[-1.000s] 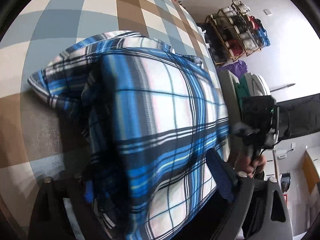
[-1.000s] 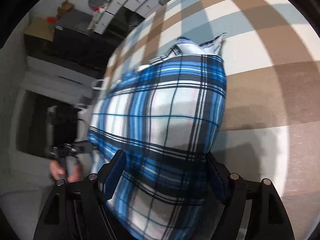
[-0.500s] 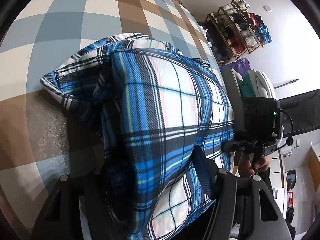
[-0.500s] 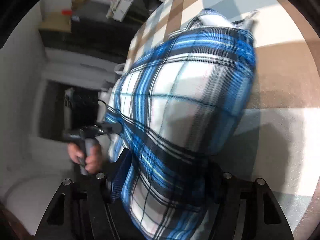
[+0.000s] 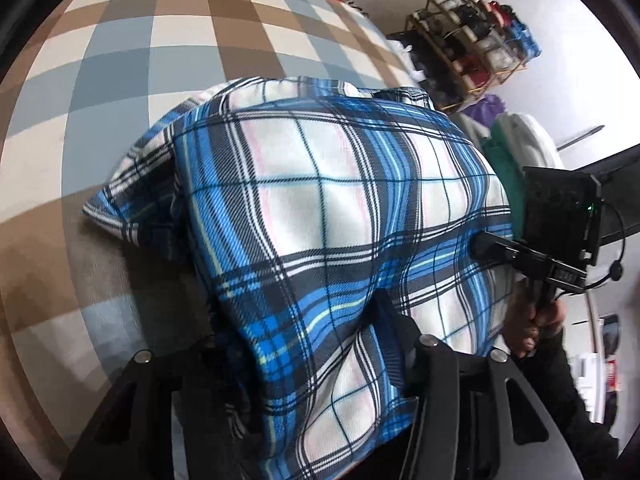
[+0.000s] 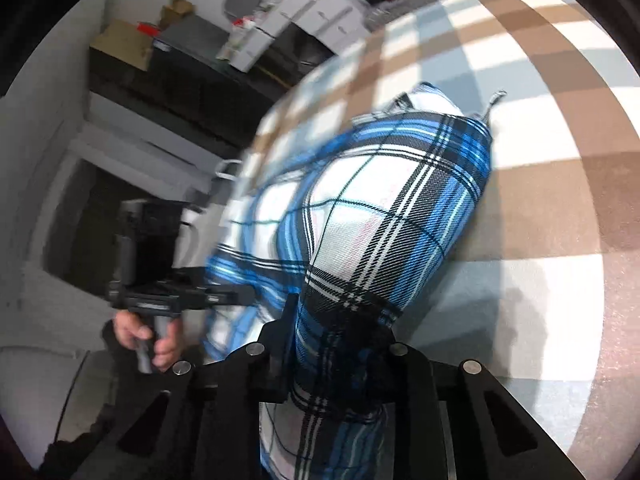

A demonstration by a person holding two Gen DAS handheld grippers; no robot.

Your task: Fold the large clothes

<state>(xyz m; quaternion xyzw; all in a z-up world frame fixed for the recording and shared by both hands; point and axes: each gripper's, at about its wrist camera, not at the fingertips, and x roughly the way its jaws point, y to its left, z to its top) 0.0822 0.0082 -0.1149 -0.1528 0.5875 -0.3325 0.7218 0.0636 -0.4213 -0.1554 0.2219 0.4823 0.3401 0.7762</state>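
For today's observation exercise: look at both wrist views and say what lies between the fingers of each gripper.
The blue plaid shirt: its bunched near edge passes between the left gripper's fingers in the left wrist view and between the right gripper's fingers in the right wrist view.

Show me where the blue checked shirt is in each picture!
Left wrist view: the blue checked shirt fills the middle, running down between the near fingers.
Right wrist view: the shirt sits in the middle, bunched and pinched at the bottom.
Shared landmark: the brown, grey and white checked cover underneath.
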